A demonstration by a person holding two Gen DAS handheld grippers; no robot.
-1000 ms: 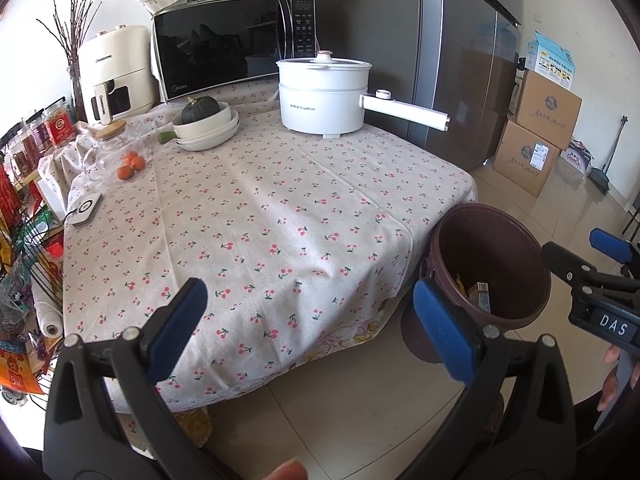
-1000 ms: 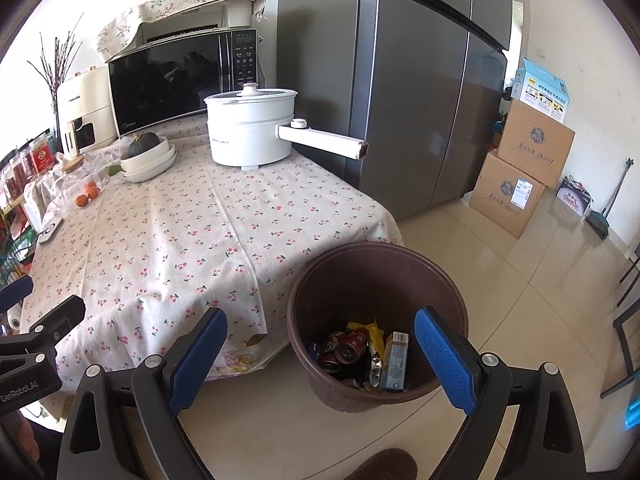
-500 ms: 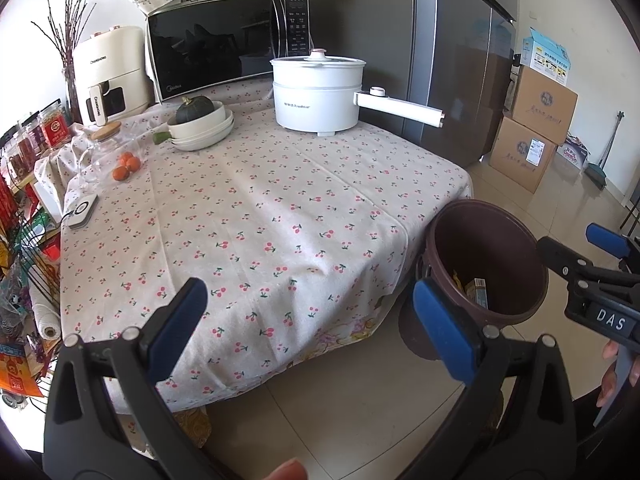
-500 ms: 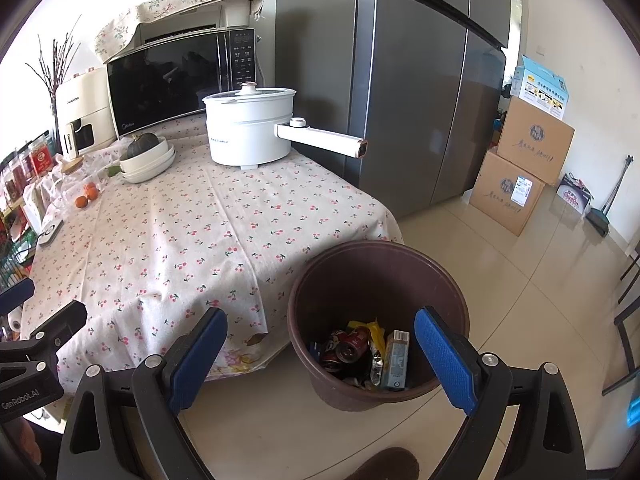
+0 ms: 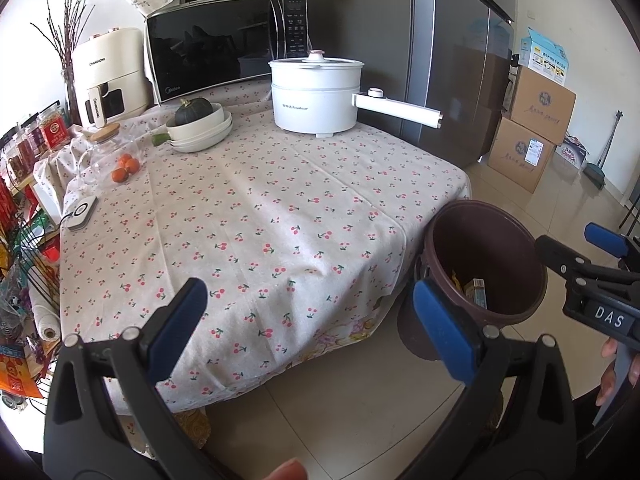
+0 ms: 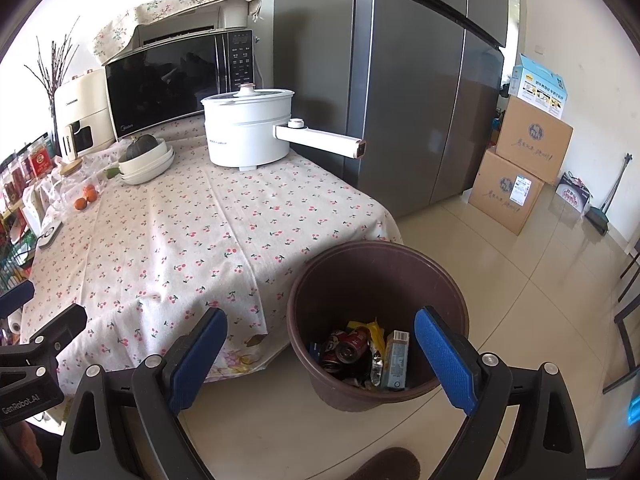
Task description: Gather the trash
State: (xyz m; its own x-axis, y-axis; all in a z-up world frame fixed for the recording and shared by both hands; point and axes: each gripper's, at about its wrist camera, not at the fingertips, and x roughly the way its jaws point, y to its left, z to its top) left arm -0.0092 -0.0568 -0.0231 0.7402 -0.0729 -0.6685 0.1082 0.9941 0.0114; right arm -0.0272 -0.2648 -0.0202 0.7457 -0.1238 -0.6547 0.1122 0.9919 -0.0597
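A brown trash bin (image 6: 440,280) stands on the floor at the table's near right corner; it also shows in the left wrist view (image 5: 528,264). Inside lie red cans (image 6: 348,346), a small carton (image 6: 396,360) and wrappers. My right gripper (image 6: 320,360) is open and empty, held just in front of and above the bin. My left gripper (image 5: 316,324) is open and empty, over the front edge of the cherry-print tablecloth (image 5: 256,216). The right gripper shows at the right edge of the left wrist view (image 5: 592,276).
On the table stand a white electric pot (image 5: 316,96) with a long handle, stacked bowls with a squash (image 5: 200,124), oranges (image 5: 126,168), a microwave (image 5: 224,44) and a white gadget (image 5: 78,212). A grey fridge (image 6: 420,100) and cardboard boxes (image 6: 520,160) stand behind.
Both grippers have drifted back very slightly; the view is almost the same. Both stay open and empty.
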